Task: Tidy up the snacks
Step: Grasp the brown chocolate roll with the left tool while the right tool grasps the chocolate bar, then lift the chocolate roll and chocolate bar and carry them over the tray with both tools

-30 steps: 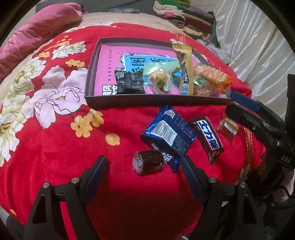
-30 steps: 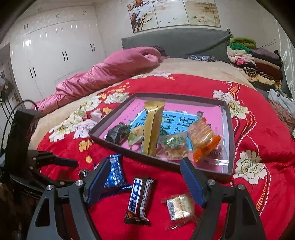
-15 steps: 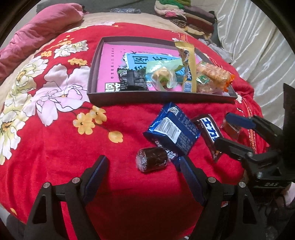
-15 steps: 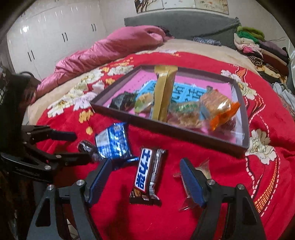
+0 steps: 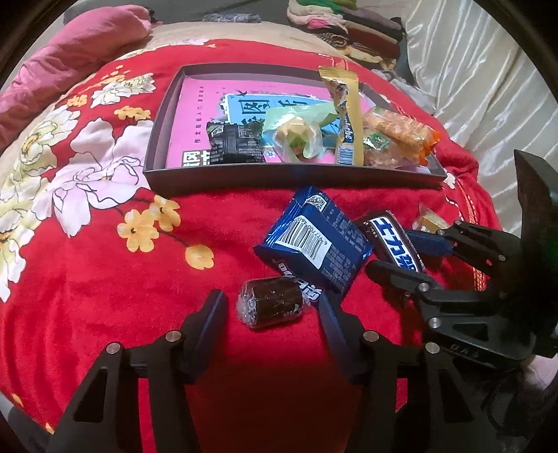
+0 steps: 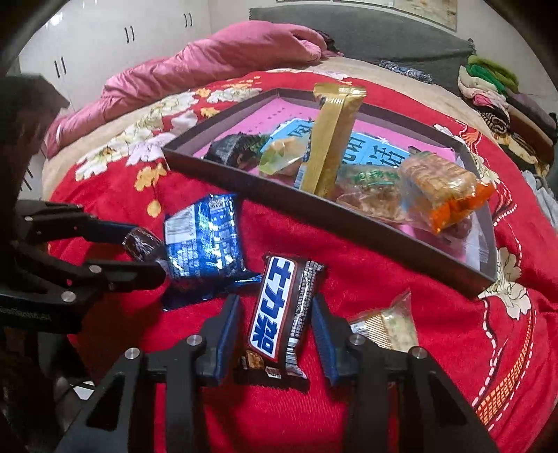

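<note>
Grippers straddle snacks, jaws just narrowed, neither yet clamped: right gripper (image 6: pixel 275 313) around chocolate bar (image 6: pixel 282 310) lower centre, left gripper (image 5: pixel 272 306) around brown candy (image 5: pixel 270 306); squeeze centred before lifting toward tray (image 5: pixel 279 176).

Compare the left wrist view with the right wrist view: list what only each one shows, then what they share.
Only the left wrist view shows the white satin curtain and the barcode face of the blue packet.

Only the right wrist view shows the white wardrobe doors and the grey headboard.

Both show the tray of snacks, the chocolate bar, the small brown roll, the clear-wrapped cracker, the folded clothes and both tools. The left gripper and right gripper have just been closing, flanking the roll and the bar without visibly pressing.
</note>
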